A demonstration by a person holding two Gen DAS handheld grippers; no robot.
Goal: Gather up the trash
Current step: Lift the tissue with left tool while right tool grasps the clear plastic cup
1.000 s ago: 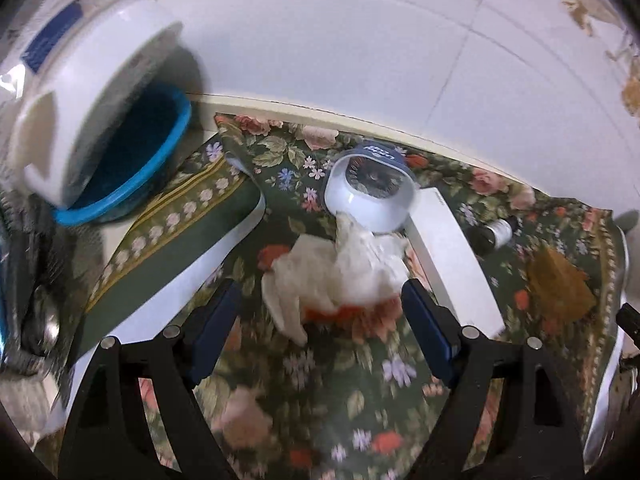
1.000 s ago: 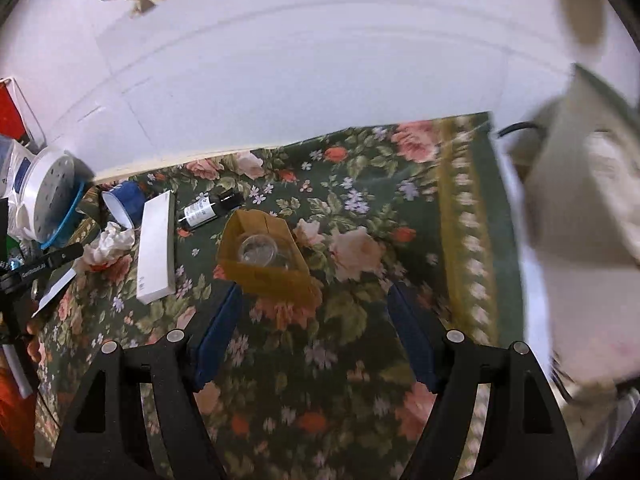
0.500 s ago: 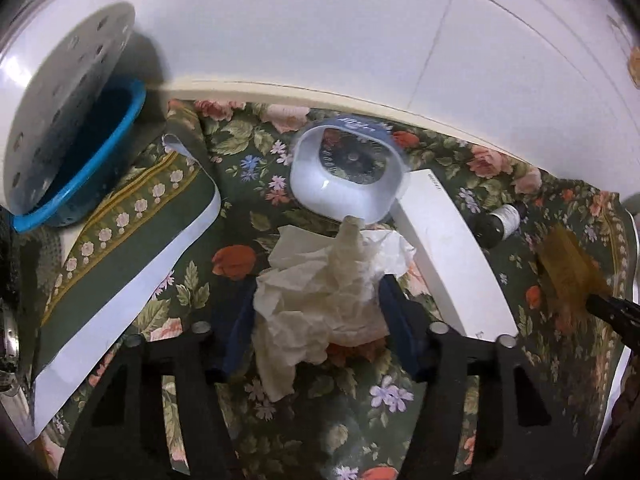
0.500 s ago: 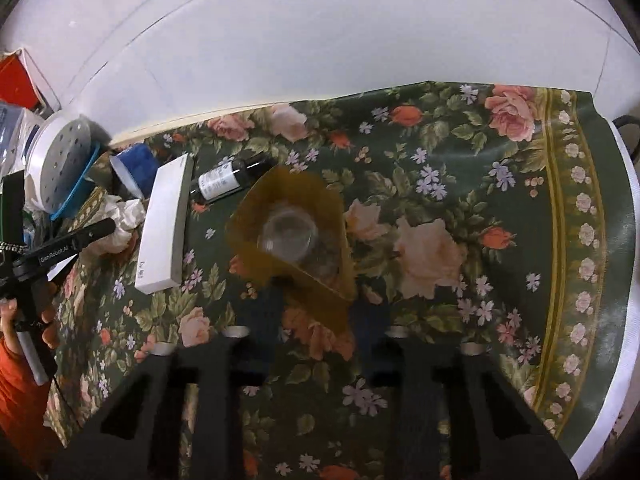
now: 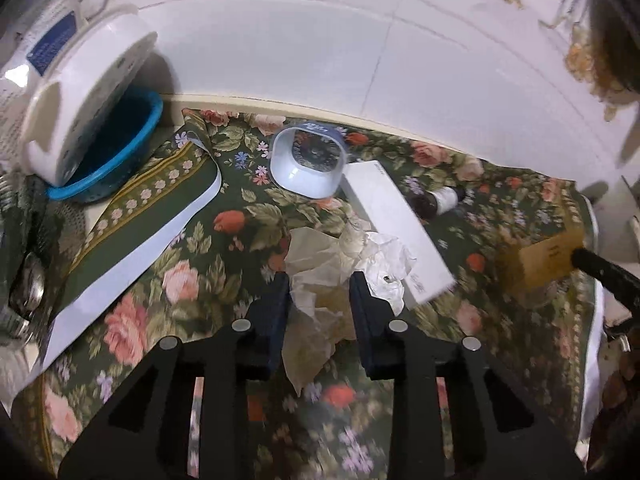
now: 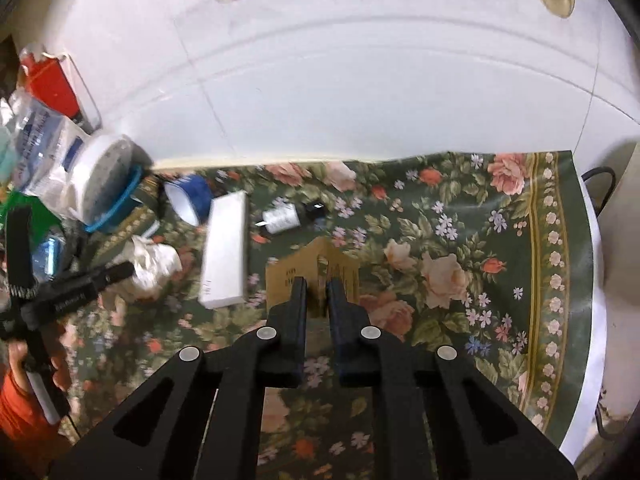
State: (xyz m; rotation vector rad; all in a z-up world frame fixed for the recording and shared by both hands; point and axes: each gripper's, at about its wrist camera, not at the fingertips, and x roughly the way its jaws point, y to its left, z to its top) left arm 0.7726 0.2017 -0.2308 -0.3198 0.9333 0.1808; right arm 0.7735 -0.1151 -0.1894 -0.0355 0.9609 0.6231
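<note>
While angled down, left hand-held gripper (image 5: 319, 285) closing on crumpled tissue (image 5: 340, 264).

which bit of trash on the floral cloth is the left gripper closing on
The crumpled white tissue wad: it sits between the closing jaws of the left gripper. The flat white carton lies beside it, and the brown cardboard piece is in the right gripper.
</note>
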